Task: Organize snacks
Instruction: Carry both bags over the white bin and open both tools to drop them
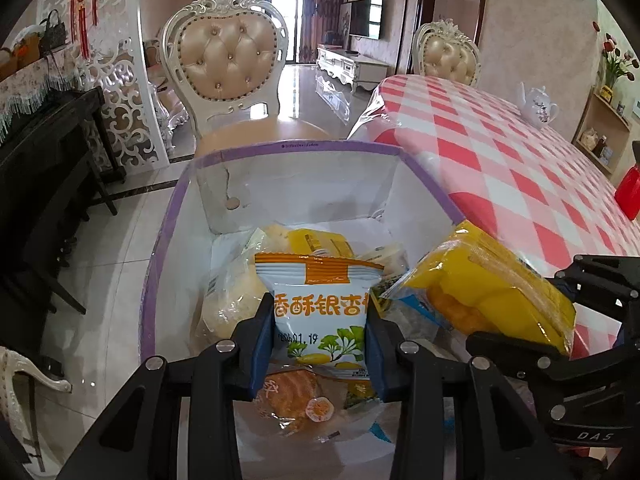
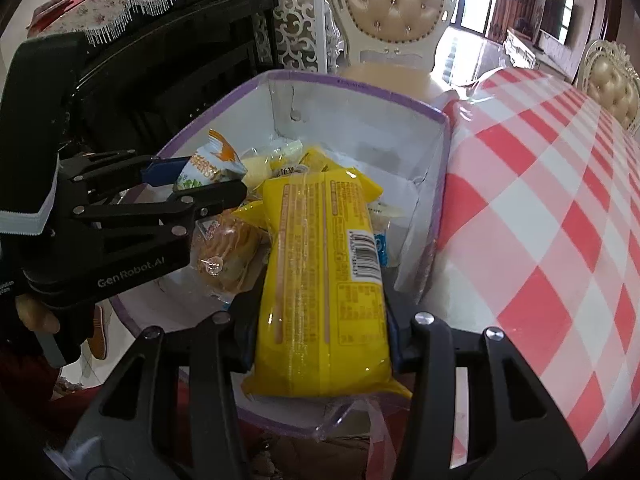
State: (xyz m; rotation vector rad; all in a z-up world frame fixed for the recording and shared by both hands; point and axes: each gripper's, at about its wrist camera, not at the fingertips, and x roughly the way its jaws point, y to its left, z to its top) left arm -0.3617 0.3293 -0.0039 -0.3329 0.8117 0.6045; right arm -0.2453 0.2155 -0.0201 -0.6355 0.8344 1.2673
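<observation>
Left gripper (image 1: 320, 320): jaws closed on a small white and orange snack packet (image 1: 320, 304); the blue pads press its two side edges, and the packet stands upright between them with its orange top band above the fingertips.
Right gripper (image 2: 320, 320): jaws closed on a long yellow snack pack (image 2: 320, 280), held across its near half; the far end sticks out well beyond the fingertips, barcode side facing up.
Box (image 1: 160, 280): a white box with a purple rim, open at the top, lying directly below and ahead of both sets of jaws.
White and orange packet, place: above the box interior, not resting on the snacks under it as far as the left wrist view shows.
Yellow pack, place: above the box, its far end over the loose snacks; to the right of the left jaws, near but apart from the packet there.
Loose snacks (image 1: 296, 396): several wrapped items lie on the box floor beneath both jaws, among them a clear-wrapped orange pastry just below the left fingertips and pale wrapped buns beyond them.
Table (image 1: 520, 168): covered in a red and white checked cloth, to the right of both jaws, touching the box's right wall.
Teapot (image 1: 538, 104): white, on the table far ahead and right of the left jaws.
Chair (image 1: 228, 64): cream padded back, beyond the box's far wall.
Hand (image 2: 38, 316): a person's fingers wrap the left gripper's handle, seen from the right wrist.
</observation>
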